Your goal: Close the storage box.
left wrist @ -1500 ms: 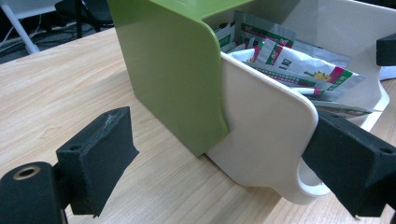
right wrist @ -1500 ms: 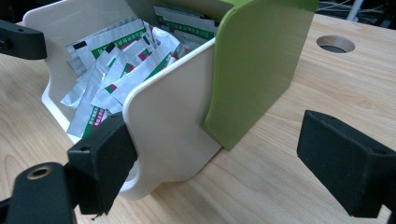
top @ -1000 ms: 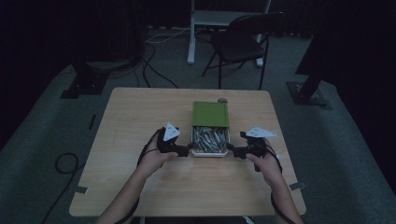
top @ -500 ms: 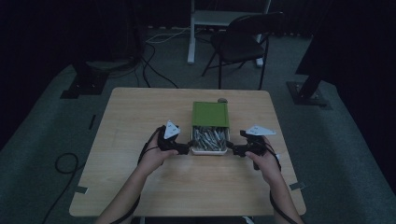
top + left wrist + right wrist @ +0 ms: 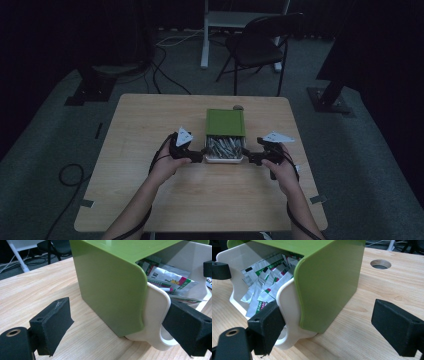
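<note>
A small white box (image 5: 224, 159) with a green lid (image 5: 225, 122) slid partly back sits near the middle of the desk (image 5: 150, 125), a little toward the person's edge, its open front part showing a heap of foil packets (image 5: 225, 146). The left gripper (image 5: 200, 155) sits at the box's left front corner and the right gripper (image 5: 248, 159) at its right front corner, both with jaws spread wide and pinching nothing; in each gripper view one pad lies beside the white looped tab (image 5: 160, 322) at that corner while the other stands clear over bare wood. The box looks like stiff, smooth plastic, probably light and apt to slide on the wood, so one side likely needs steadying. The tabs (image 5: 287, 332) seem the best holds; the glossy lid would slip more. The packets are thin, crinkly and loose, easy to crush or scatter.
</note>
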`<state>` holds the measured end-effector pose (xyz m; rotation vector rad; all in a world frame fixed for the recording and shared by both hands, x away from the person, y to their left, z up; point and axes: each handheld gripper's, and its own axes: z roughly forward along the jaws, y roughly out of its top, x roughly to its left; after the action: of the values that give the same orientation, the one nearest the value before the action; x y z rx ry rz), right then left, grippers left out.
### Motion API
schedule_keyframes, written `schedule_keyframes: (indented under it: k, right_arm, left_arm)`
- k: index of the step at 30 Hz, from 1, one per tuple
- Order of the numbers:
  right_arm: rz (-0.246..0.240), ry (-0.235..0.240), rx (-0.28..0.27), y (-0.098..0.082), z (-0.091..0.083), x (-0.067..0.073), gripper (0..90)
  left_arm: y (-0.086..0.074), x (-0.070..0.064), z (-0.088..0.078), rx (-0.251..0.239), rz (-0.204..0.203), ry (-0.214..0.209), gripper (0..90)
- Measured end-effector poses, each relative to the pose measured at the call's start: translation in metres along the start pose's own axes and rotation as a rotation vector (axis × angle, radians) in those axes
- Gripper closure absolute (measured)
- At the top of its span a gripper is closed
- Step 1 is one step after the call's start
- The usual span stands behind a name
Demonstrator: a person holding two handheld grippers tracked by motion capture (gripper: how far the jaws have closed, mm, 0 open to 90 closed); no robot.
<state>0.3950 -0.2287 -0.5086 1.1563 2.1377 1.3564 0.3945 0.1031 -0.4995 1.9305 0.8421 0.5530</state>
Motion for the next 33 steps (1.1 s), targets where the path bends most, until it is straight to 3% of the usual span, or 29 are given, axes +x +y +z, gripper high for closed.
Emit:
schedule_keyframes:
  k: [33]
  right_arm:
    - [0.033, -0.065, -0.005, 0.007, 0.012, -0.005, 11.0]
  left_arm:
    - [0.007, 0.011, 0.015, 0.008, 0.000, 0.032, 10.4]
